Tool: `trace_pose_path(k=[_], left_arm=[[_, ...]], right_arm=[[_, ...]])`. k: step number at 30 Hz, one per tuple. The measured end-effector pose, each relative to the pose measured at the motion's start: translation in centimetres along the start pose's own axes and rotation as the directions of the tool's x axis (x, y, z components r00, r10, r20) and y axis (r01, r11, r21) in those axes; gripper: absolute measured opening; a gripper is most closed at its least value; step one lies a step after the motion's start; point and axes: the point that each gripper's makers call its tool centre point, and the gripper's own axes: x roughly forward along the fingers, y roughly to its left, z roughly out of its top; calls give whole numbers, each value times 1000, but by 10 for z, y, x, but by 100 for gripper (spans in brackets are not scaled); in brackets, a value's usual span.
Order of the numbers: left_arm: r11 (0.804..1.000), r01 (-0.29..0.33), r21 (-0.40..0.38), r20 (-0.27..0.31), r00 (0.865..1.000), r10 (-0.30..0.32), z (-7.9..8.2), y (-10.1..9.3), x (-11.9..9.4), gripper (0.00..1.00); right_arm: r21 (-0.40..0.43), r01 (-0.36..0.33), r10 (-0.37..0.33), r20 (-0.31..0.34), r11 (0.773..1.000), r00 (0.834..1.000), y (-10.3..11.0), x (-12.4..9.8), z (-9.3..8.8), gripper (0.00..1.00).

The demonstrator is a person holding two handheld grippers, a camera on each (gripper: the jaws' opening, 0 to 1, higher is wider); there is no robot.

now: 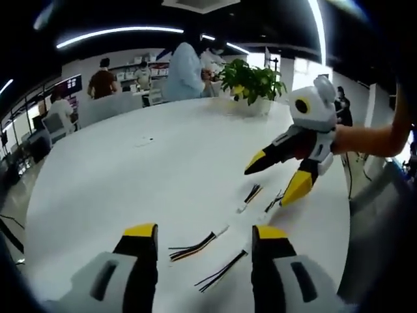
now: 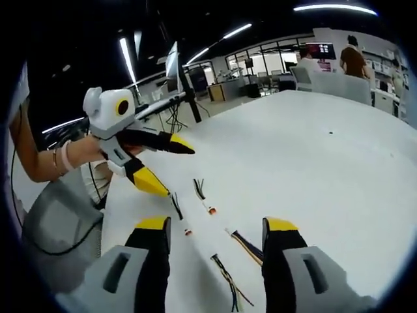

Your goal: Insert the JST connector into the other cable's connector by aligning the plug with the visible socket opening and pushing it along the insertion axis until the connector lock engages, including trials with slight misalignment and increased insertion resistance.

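Early stage of the mating task. Four short cable pieces are counted on the white table (image 1: 130, 182), lying loose and well apart from one another: in the left gripper view, a striped cable (image 1: 195, 246) and a dark cable (image 1: 221, 270) lie between the jaws of the left gripper (image 1: 205, 235), while two further cables (image 1: 251, 195) (image 1: 273, 202) lie just beside the right gripper (image 1: 281, 179). No plug is seen seated in a socket, so alignment, insertion and lock engagement are all judged still to be done. Both grippers are spread apart and nothing is grasped by either. In the right gripper view, the right gripper (image 2: 216, 228) is held over the same four pieces, and the left gripper (image 2: 171, 168) is hovering at the table edge. One potted plant (image 1: 251, 81) is counted at the table's far side.
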Motion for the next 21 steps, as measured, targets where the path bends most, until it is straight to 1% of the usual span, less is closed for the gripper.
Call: trace_pose_path(k=[1, 3, 6, 10, 14, 16, 18, 21], left_arm=[[1000, 2, 2, 1, 1000, -2, 0, 0, 0, 46], [1000, 9, 8, 3, 1000, -9, 0, -1, 2, 45], [1000, 16, 12, 3, 1000, -16, -1, -1, 3, 45], [999, 32, 3, -7, 999, -32, -6, 1, 6, 38], [999, 49, 6, -15, 999, -49, -9, 0, 7, 37], [999, 54, 7, -24, 998, -54, -11, 1, 7, 34], [998, 62, 19, -32, 998, -61, -14, 0, 8, 32], [997, 76, 19, -38, 996, -76, -16, -1, 9, 31]], right_arm=[[0, 0, 0, 1, 1000, 1000, -1, 0, 0, 51], [8, -7, 7, 14, 1000, 1000, -3, 3, 1, 49], [10, -16, 16, 22, 1000, 1000, -3, 5, 2, 51], [-11, -29, 29, 10, 1000, 1000, -4, 7, -1, 49], [-28, -43, 42, -8, 999, 999, -4, 8, -6, 45], [-39, -50, 49, -24, 998, 999, -5, 9, -11, 45], [-38, -62, 61, -19, 997, 998, -4, 10, -11, 44], [-53, -75, 74, -16, 996, 997, -3, 11, -10, 41]])
